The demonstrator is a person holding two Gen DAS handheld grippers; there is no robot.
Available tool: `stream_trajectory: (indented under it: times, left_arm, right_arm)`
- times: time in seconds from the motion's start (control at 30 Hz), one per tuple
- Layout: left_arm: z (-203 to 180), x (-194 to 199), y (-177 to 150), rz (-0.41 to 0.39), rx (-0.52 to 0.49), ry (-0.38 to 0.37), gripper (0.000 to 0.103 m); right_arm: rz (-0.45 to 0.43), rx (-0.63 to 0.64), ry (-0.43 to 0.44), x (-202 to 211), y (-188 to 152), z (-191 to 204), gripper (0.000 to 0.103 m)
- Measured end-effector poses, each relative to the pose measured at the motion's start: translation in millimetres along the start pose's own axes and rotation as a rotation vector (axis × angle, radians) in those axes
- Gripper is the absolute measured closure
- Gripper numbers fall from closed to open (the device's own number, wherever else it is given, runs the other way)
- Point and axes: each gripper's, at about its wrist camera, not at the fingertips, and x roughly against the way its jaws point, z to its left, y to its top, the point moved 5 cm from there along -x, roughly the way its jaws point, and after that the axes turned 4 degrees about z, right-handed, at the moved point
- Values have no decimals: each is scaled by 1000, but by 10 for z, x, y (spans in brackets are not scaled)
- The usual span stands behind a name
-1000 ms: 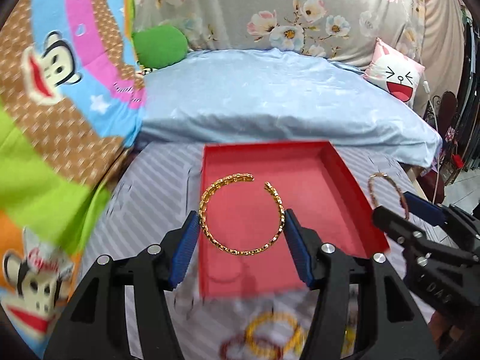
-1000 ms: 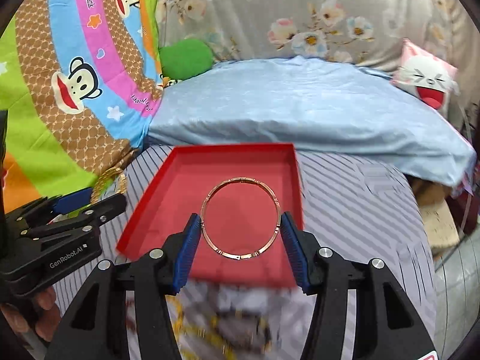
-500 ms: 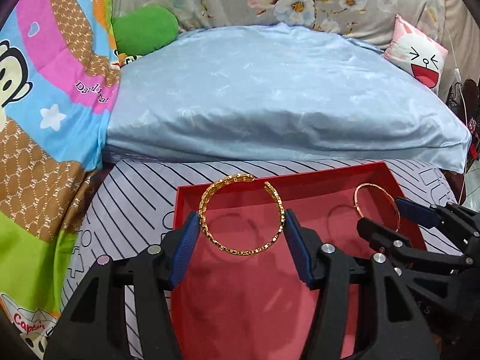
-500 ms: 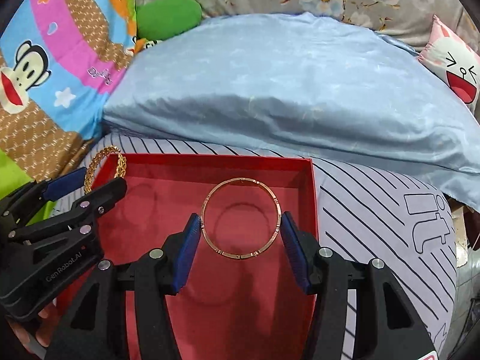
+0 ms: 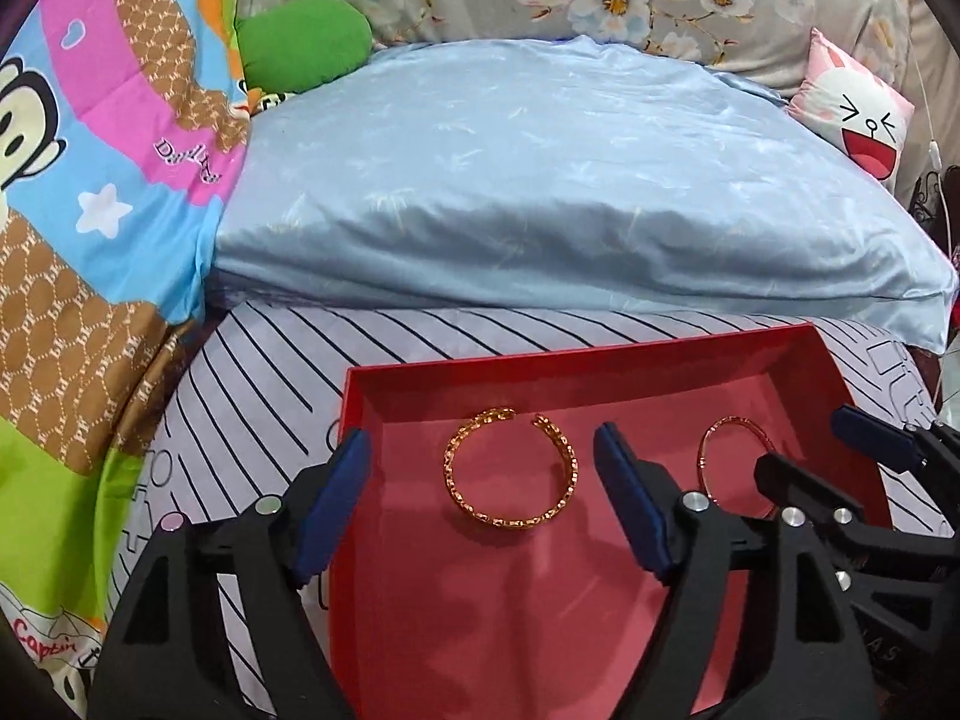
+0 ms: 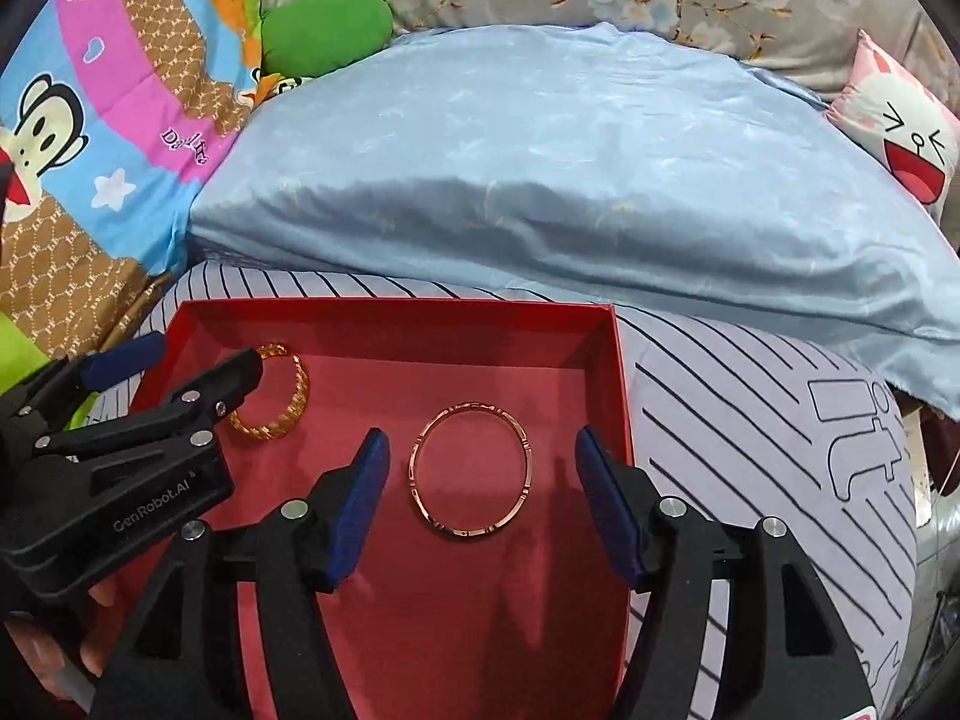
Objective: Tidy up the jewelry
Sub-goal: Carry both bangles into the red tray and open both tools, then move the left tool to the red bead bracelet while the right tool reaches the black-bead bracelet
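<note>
A red tray rests on the striped bedsheet. A gold open cuff bangle lies on the tray floor between the blue pads of my left gripper, whose jaws are opening and stand clear of it. A thin rose-gold bangle lies on the tray floor between the pads of my right gripper, whose jaws are also opening, with a gap on both sides. Each gripper shows at the edge of the other's view.
A pale blue pillow lies just behind the tray. A colourful cartoon blanket is on the left with a green cushion, and a pink cartoon cushion sits at the right. A hand holds the left gripper.
Both grippers came down and forward over the tray, then their jaws widened. Both bangles left the pads and now lie on the tray floor.
</note>
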Motion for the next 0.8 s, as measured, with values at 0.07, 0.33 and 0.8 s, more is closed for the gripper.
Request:
stream_trajectory:
  times: [0.07, 0.33, 0.8]
  left_arm:
    - [15, 9, -21, -1, 3, 2, 30]
    - [119, 545, -80, -90, -2, 25, 27]
    - [131, 1656, -1581, -132, 23, -24, 23]
  right_arm:
    - [-4, -8, 4, 25, -24, -4, 40]
    - [-69, -58, 66, 534, -206, -42, 40]
    - [-103, -28, 82, 1584, -1941, 237, 37]
